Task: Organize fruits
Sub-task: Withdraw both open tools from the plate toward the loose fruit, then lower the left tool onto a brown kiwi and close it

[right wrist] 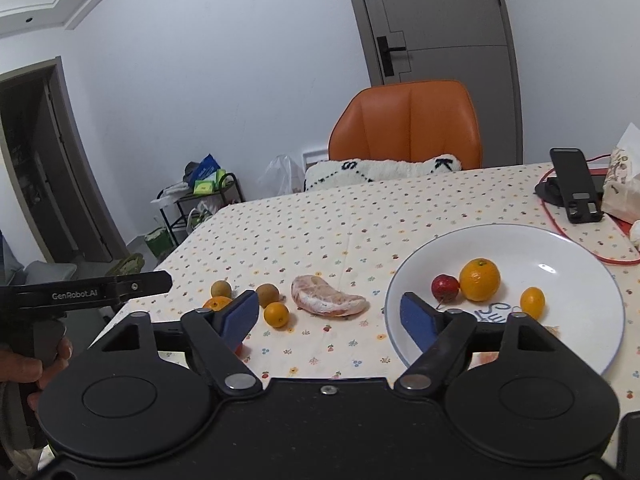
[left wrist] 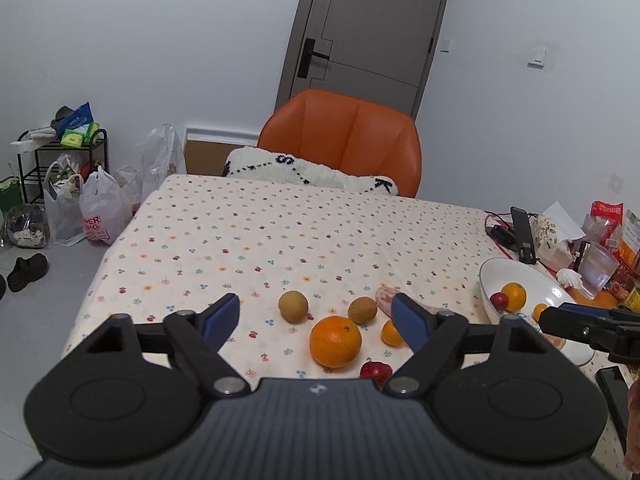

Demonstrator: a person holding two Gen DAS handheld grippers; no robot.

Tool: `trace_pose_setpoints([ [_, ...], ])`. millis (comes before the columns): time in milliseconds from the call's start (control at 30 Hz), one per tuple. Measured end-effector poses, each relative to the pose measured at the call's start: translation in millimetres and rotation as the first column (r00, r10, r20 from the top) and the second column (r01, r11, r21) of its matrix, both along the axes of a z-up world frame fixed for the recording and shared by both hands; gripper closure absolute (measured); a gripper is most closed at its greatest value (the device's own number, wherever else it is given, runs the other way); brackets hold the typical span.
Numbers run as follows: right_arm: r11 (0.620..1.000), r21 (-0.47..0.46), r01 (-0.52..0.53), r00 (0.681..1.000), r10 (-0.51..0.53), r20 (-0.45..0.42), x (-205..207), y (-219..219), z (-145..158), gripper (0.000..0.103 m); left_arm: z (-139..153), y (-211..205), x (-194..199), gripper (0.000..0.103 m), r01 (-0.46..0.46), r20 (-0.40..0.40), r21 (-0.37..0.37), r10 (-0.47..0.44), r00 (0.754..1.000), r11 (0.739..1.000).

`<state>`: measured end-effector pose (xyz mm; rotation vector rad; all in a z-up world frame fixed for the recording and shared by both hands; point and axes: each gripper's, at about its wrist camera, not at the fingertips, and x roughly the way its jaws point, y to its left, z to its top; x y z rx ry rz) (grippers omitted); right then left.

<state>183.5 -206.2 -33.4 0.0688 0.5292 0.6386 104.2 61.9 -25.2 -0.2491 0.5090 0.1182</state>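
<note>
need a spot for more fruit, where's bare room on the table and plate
The far tablecloth, between the loose fruit and the orange chair, is bare. On the plate, the back half behind the orange is free. It is crowded around the big orange and the pomelo piece.

Plate (right wrist: 560,240) sitting on table (right wrist: 320,216), right side — holding three fruits: orange (right wrist: 479,279), small apple (right wrist: 445,288) left of it, kumquat (right wrist: 532,302) right. Pomelo segment (right wrist: 326,300) lying just left of plate; further left, two longans (left wrist: 293,306) and large orange (left wrist: 335,341) clustering. Chair (right wrist: 406,124) standing behind table.
</note>
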Motion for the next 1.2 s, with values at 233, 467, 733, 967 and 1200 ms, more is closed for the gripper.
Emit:
trace_pose_setpoints([
  [233,0.999,-0.013,-0.044,0.999,0.044,-0.027,8.7,19.8,-3.7,0.044,-10.3,10.5,14.4,0.042,0.006,-0.02,-0.025,-0.006,1.0,1.0],
  [467,0.996,-0.031,-0.086,0.995,0.084,-0.059,16.2,42.0,-13.6,0.054,-19.7,16.3,27.5,0.05,0.025,-0.036,-0.038,-0.027,0.999,0.999],
  [733,0.992,-0.056,-0.116,0.99,0.11,-0.087,25.5,64.3,-24.1,0.059,-35.6,26.2,44.6,0.059,0.038,-0.071,-0.063,-0.042,0.997,0.997],
  [967,0.987,-0.073,-0.14,0.985,0.132,-0.112,33.5,81.3,-35.7,0.062,-44.5,33.6,60.8,0.059,0.04,-0.095,-0.068,-0.047,0.994,0.997],
  [1200,0.984,-0.079,-0.161,0.981,0.151,-0.123,42.1,89.7,-42.6,0.063,-54.8,36.3,72.7,0.073,0.046,-0.121,-0.101,-0.058,0.991,0.994],
])
